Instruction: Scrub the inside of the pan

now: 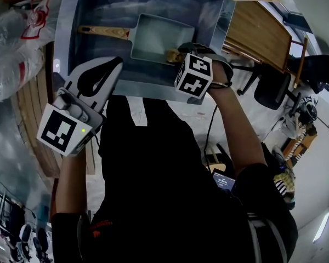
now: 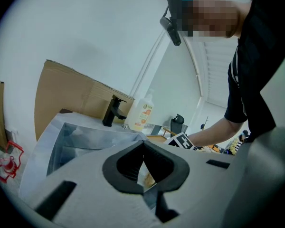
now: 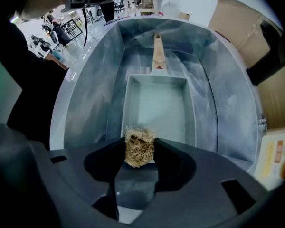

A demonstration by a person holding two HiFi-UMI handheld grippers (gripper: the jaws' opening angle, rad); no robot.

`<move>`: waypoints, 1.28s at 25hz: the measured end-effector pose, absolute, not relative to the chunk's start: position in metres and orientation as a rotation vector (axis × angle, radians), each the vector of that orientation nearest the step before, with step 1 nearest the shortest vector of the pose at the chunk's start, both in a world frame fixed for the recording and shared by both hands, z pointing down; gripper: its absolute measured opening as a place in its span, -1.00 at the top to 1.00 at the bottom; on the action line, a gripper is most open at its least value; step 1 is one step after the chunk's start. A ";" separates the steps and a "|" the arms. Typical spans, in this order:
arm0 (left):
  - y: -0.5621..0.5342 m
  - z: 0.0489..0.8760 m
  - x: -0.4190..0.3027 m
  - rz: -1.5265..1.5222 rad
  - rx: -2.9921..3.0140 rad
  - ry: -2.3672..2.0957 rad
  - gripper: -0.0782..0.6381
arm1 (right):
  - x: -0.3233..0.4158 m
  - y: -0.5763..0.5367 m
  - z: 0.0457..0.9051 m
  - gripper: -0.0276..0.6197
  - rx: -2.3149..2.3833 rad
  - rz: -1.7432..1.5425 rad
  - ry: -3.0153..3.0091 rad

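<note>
A rectangular grey pan point(image 1: 159, 37) with a wooden handle point(image 1: 104, 32) lies flat in the steel sink point(image 1: 71, 37). My right gripper point(image 1: 180, 49) hovers over the pan's near end, shut on a tan fibrous scrubber point(image 1: 171, 54). In the right gripper view the scrubber point(image 3: 139, 147) sticks up between the jaws of the right gripper point(image 3: 139, 152), just above the near rim of the pan point(image 3: 156, 108). My left gripper point(image 1: 118, 63) is shut and holds nothing, raised above the sink's near left rim. In its own view the left gripper point(image 2: 144, 144) points across the sink point(image 2: 61, 146).
A black faucet point(image 2: 113, 110) and a soap bottle point(image 2: 141, 112) stand on the sink's far side, backed by cardboard point(image 2: 71, 94). Plastic bags point(image 1: 11, 48) lie left of the sink. A wooden table point(image 1: 257, 32) and a chair point(image 1: 274, 89) stand at the right.
</note>
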State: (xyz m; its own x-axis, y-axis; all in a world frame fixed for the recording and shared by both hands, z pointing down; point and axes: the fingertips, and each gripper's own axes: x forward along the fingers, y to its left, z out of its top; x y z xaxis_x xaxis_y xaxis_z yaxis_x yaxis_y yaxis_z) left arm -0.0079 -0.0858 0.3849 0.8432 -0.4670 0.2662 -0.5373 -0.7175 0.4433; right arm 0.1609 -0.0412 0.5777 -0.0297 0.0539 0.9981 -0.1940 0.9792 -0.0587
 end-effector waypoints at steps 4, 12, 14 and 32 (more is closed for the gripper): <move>-0.084 0.376 -0.012 0.200 2.518 -0.746 0.73 | 0.158 -0.044 0.575 0.34 0.137 0.204 -1.614; -0.083 0.339 -0.021 0.218 2.594 -0.764 0.73 | 0.145 -0.066 0.528 0.34 0.350 0.213 -1.777; -0.082 0.328 -0.021 0.221 2.618 -0.763 0.73 | 0.138 -0.074 0.503 0.34 0.417 0.181 -1.845; -0.068 0.246 -0.020 0.188 2.768 -0.788 0.73 | 0.119 -0.082 0.324 0.34 0.867 0.025 -2.190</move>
State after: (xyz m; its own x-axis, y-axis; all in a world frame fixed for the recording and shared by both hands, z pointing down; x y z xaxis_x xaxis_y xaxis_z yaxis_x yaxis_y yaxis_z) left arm -0.0202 -0.0685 0.2458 0.8448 -0.4993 0.1925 -0.5325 -0.8201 0.2097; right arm 0.1194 -0.0822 0.3238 -0.4754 -0.5768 0.6643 -0.5916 0.7685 0.2439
